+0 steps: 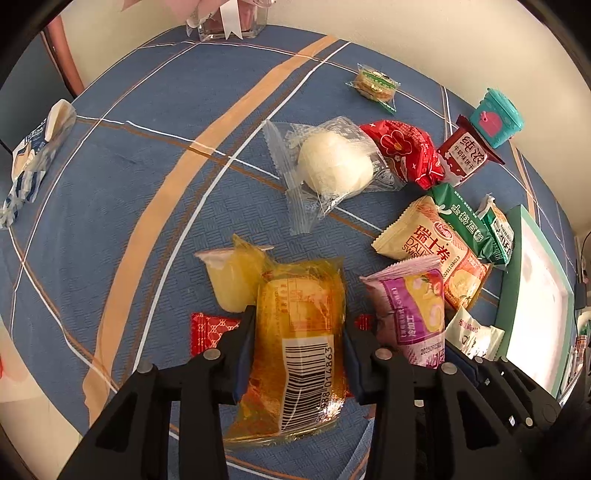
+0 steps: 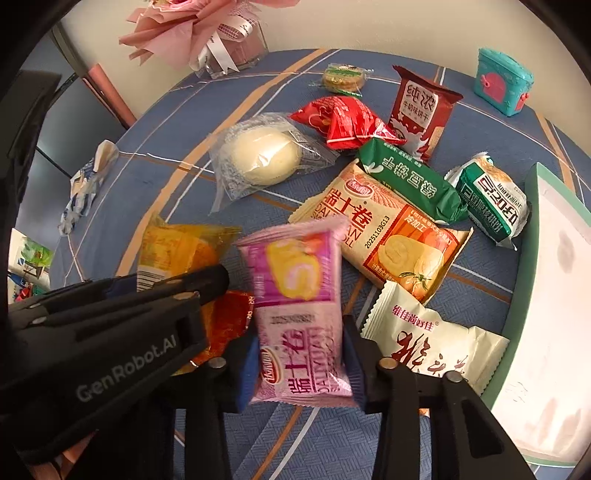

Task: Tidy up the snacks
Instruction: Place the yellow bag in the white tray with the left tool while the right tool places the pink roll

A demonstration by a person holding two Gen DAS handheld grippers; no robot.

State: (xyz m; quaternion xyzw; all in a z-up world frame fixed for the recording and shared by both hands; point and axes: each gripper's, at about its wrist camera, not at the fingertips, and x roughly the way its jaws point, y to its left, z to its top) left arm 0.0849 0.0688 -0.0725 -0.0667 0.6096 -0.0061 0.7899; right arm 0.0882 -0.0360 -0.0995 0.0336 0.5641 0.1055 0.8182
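My left gripper [image 1: 299,321] is shut on a yellow see-through snack packet [image 1: 295,295] with a barcode, pointing steeply down at the blue tablecloth. My right gripper [image 2: 301,332] is shut on a pink and purple Swiss roll packet [image 2: 295,280], held upright just above the cloth. The two grippers stand side by side: the right wrist view shows the left gripper's fingers [image 2: 184,291] and its yellow packet [image 2: 173,247] at the left. A green-rimmed white tray [image 2: 532,206] lies at the right.
Loose snacks lie beyond: a white bun in clear wrap [image 1: 332,166], a red packet [image 1: 402,147], a milk biscuit packet [image 1: 467,158], green packets [image 1: 465,218], a cream Swiss roll packet [image 1: 424,240], a white packet [image 2: 424,332], a jelly cup [image 1: 229,280]. A teal box [image 1: 496,118] and a vase [image 1: 232,22] stand at the back.
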